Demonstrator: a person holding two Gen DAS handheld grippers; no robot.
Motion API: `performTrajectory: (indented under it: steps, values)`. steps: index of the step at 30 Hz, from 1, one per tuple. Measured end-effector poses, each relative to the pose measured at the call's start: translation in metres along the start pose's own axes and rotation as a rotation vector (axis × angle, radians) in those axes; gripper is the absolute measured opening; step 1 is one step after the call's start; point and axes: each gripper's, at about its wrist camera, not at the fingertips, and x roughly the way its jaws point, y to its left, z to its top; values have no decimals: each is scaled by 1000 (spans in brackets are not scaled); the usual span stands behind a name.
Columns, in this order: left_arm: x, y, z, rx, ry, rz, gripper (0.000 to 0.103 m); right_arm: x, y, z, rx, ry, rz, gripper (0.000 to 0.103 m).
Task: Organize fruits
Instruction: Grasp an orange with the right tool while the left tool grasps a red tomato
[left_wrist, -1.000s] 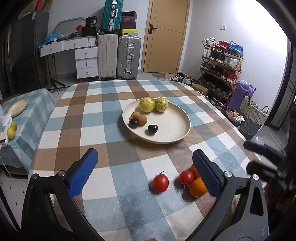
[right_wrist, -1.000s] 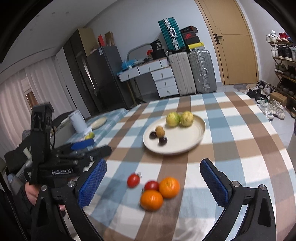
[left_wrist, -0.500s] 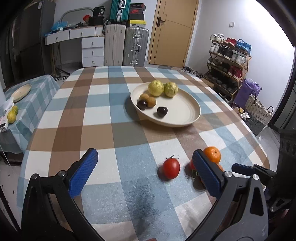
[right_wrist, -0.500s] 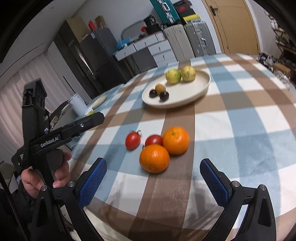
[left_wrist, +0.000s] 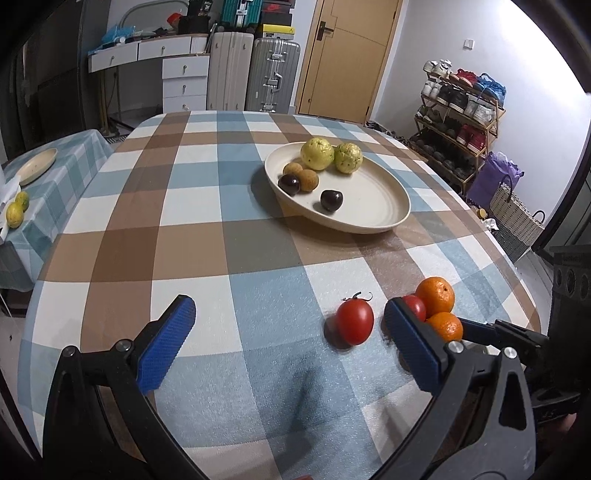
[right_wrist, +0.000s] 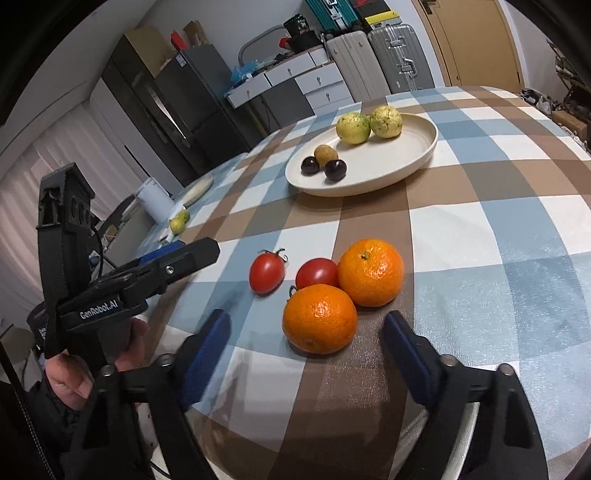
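A round table (left_wrist: 184, 251) covered in a blue, brown and white check cloth fills the room's middle. Toward its far side sits a cream plate (left_wrist: 373, 206) holding two yellow-green guavas (left_wrist: 317, 154), two small brown fruits (left_wrist: 306, 180) and two dark plums (left_wrist: 331, 200).

Near the table's front edge lie four loose fruits. Two oranges sit touching each other: the near orange (right_wrist: 319, 318) and the far orange (right_wrist: 370, 272). A round tomato (right_wrist: 317, 272) is tucked against both oranges. A stemmed tomato (right_wrist: 266, 273) lies just beside that group, apart from it.

The right gripper (right_wrist: 306, 332) points down at the table, its blue pads closing. The near orange lies just ahead of the gap between them, and the pads do not touch it.

The left gripper (left_wrist: 284, 332) is held wide with nothing between its pads. The stemmed tomato lies just ahead of its right-hand pad. A person's hand (right_wrist: 96, 365) grasps this gripper's handle at the table's edge.

Behind the table stand suitcases (left_wrist: 273, 74), a white desk with drawers (left_wrist: 184, 79), a wooden door (left_wrist: 343, 55) and a shoe rack (left_wrist: 458, 118). A side table (left_wrist: 51, 184) to the left bears a small plate and two yellow fruits.
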Motion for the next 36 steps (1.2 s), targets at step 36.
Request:
performTrajectory:
  steps: [36]
  values:
    - [41, -23, -1, 88, 127, -32, 101, -39, -21, -11, 27, -153, 76, 42]
